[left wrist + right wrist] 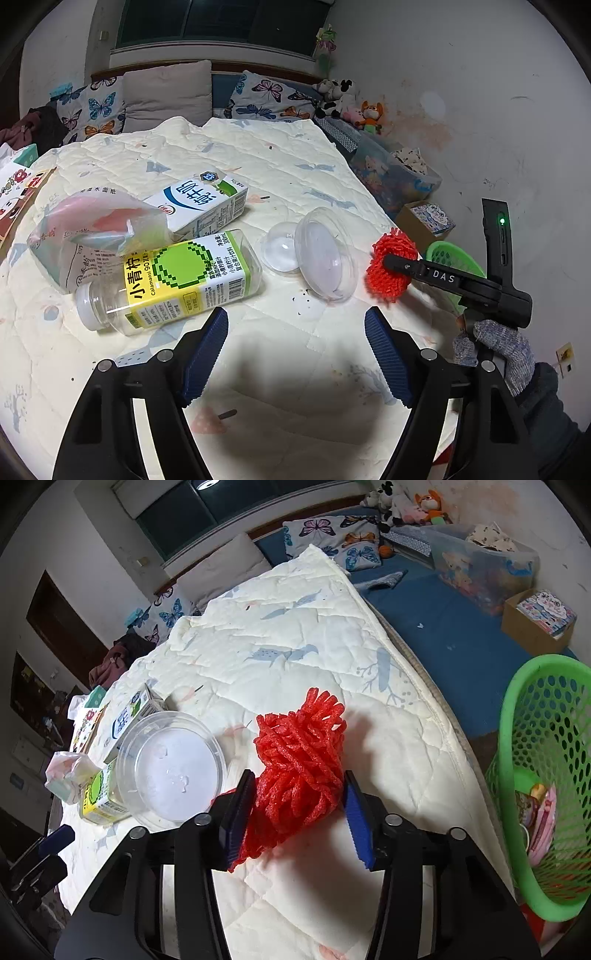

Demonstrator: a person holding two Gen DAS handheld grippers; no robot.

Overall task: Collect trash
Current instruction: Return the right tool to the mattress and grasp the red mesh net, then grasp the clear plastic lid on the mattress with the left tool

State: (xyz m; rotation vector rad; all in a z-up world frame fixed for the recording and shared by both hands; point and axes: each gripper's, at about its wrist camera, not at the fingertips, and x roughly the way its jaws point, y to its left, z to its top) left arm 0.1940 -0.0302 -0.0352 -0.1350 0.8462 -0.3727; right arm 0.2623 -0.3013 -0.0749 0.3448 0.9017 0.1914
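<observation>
Right gripper (299, 812) grips red foam net (301, 771) — green basket (517, 716) near.

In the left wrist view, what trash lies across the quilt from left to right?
Tissue pack → juice bottle → clear plastic container → red foam net held by the right gripper → green basket.

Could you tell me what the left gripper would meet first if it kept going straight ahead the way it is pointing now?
Probably the quilt. The open left gripper points at the bare gap between the lime juice bottle and the clear plastic lid. Depth is unclear, so its fingers might brush either one.
</observation>
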